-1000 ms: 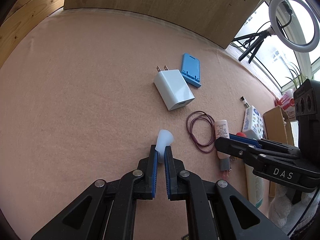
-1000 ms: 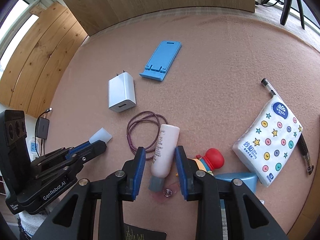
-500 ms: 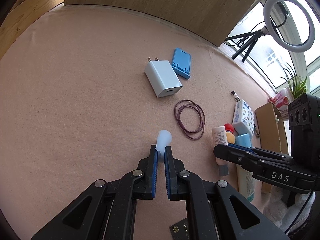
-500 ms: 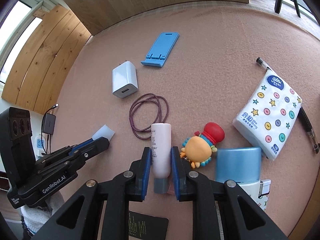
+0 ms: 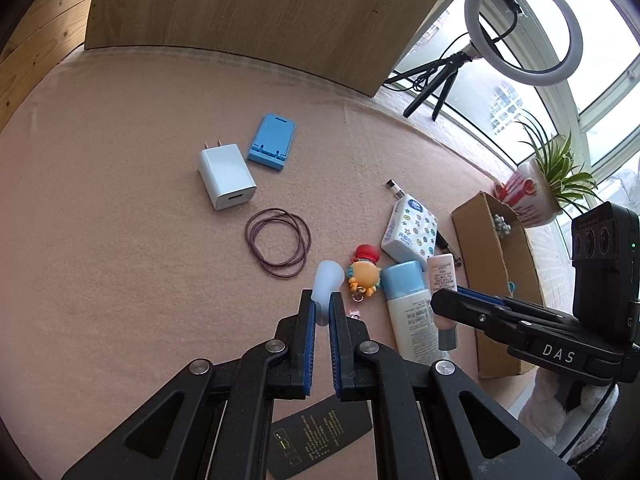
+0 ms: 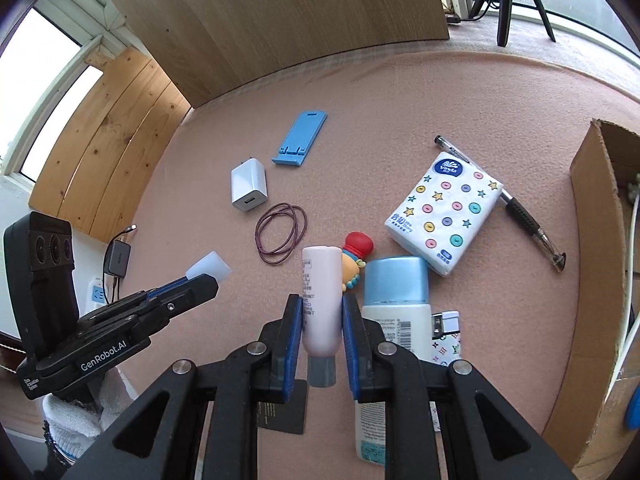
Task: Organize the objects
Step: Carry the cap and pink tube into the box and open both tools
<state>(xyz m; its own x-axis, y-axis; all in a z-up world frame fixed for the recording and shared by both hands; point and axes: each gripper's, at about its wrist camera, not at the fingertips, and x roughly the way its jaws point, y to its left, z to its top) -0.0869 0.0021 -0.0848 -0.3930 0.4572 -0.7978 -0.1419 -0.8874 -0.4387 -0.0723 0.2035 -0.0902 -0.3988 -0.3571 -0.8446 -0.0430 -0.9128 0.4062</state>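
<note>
My left gripper is shut on a small translucent white cap and holds it above the pink mat. In the right wrist view the same cap sticks out of the left gripper at the left. My right gripper is shut on a pale pink tube, grey cap end toward the camera. The tube is lifted off the mat and hangs in front of the toy. In the left wrist view the pink tube sits in the right gripper above the bottle.
On the mat lie a white charger, a blue phone stand, purple hair bands, an orange-and-red toy, a blue-capped bottle, a tissue pack and a pen. An open cardboard box stands at the right.
The right jaws closed on the pink tube and raised it from the mat. Both grippers rose and drew back, so more of the mat and the box show.
</note>
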